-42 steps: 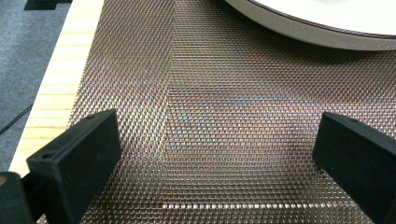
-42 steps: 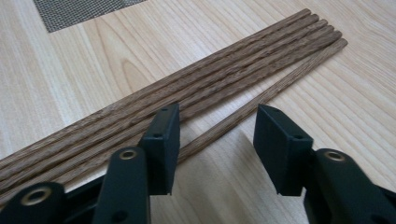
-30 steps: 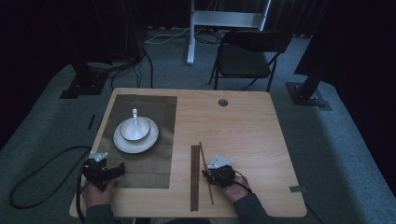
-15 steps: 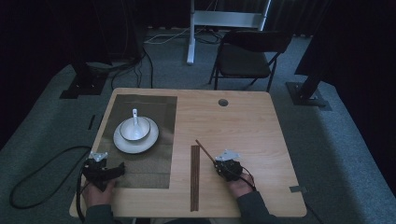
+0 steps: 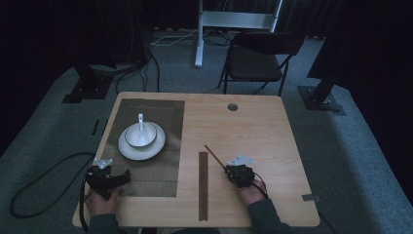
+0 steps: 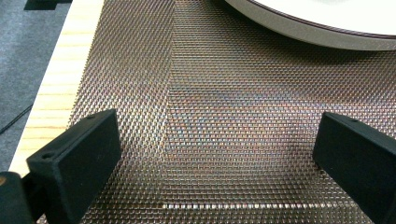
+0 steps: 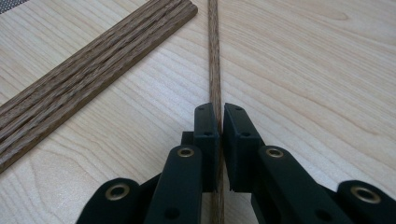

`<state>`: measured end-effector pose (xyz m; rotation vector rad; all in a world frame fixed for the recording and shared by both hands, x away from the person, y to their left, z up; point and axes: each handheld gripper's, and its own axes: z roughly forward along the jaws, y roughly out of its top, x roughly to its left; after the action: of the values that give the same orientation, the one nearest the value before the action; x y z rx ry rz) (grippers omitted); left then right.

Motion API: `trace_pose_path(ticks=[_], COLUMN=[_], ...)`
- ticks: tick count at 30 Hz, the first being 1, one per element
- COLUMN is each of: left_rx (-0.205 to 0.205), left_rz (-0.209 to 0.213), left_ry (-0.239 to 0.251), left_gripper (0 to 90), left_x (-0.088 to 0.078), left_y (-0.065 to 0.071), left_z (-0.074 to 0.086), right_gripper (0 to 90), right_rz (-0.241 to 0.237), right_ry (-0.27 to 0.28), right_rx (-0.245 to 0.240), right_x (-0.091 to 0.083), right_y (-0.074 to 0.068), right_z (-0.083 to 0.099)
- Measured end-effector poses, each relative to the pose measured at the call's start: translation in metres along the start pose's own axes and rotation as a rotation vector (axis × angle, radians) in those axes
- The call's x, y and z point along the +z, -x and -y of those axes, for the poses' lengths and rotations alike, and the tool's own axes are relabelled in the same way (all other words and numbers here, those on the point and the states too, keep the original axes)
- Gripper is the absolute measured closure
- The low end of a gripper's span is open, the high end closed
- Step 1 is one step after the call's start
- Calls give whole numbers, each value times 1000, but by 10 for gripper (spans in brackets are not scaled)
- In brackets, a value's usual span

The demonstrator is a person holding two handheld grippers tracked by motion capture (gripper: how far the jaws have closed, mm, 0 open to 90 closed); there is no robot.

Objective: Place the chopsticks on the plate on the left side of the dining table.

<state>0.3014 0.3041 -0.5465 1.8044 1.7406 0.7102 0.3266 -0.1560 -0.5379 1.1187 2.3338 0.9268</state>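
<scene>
Your right gripper (image 7: 219, 140) pinches one thin chopstick (image 7: 214, 56) near the table's (image 5: 272, 146) front edge; tilt and it slips.

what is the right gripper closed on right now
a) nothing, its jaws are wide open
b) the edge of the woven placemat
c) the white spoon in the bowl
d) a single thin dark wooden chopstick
d: in the right gripper view the right gripper has its black jaws pressed onto a single thin dark wooden chopstick that runs on ahead over the light wooden table, beside the flat dark wooden strip.
</scene>
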Motion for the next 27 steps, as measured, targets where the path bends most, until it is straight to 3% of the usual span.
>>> trace_pose_path(ticks=[27], left_rx=[0], left_rz=[0], left_ry=[0], left_gripper=[14], left_x=[0], left_y=[0], left_z=[0], right_gripper=[845], right_rz=[-3], right_ry=[26], right_rx=[-10], right_x=[-5], right_y=[-1], right_z=[-2])
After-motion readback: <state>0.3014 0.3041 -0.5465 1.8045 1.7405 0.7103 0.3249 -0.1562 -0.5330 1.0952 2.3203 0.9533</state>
